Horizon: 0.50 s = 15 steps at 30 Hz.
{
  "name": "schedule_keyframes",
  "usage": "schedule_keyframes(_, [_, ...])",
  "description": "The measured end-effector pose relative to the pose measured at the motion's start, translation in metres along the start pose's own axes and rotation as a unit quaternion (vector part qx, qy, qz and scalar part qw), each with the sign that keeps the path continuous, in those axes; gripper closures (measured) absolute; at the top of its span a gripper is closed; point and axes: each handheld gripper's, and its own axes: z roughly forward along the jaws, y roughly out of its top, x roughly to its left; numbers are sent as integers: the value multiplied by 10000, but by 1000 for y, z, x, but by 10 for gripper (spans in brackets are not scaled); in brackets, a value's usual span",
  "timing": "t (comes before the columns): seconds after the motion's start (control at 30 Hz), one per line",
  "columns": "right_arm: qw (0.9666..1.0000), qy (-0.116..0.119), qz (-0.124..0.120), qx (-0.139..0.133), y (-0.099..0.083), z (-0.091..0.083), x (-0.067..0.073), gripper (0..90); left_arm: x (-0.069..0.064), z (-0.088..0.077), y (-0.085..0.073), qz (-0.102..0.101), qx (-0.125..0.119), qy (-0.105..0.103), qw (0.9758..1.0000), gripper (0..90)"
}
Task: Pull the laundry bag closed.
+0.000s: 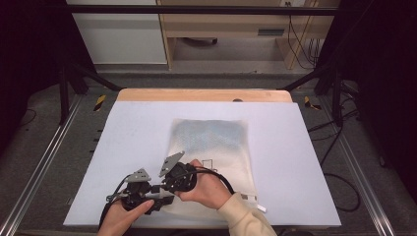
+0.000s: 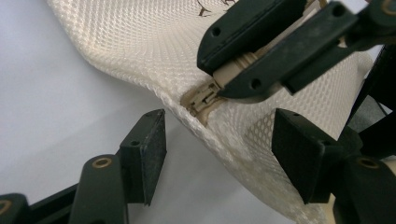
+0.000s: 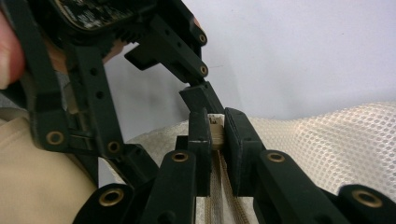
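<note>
Right tool (image 3: 217,135) apparently pinches zipper (image 2: 203,99), hidden from above.

My right gripper (image 3: 215,130) covers the zipper pull (image 3: 216,135), so I can't make out its shape. My hands hide the mesh bag's (image 1: 211,142) near left corner. The print (image 2: 212,5) on it is cut off.

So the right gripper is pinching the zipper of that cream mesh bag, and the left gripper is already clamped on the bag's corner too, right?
Not quite. The left gripper is open, its pads either side of the cream mesh bag corner, not pressing it, as the left gripper view shows. The right gripper does pinch the zipper.
</note>
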Motion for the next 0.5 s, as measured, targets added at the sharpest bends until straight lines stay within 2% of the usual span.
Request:
schedule_keyframes(0.03, [10000,-5,-31,-26,0,0,-1,819,2,2,1,-25,-13,-86,10000,361])
schedule_keyframes(0.07, [10000,-5,-32,-32,0,0,-1,819,2,2,1,-25,-13,-86,10000,362])
schedule_keyframes(0.17, [10000,-3,-55,-26,0,0,-1,819,6,3,2,-107,-58,-352,9993,390])
schedule_keyframes(0.37, [10000,8,-67,-13,0,0,-1,819,5,5,3,-64,-25,-552,9985,388])
schedule_keyframes(0.5, [10000,8,-62,-19,0,0,-1,819,6,9,4,-64,-10,-567,9984,377])
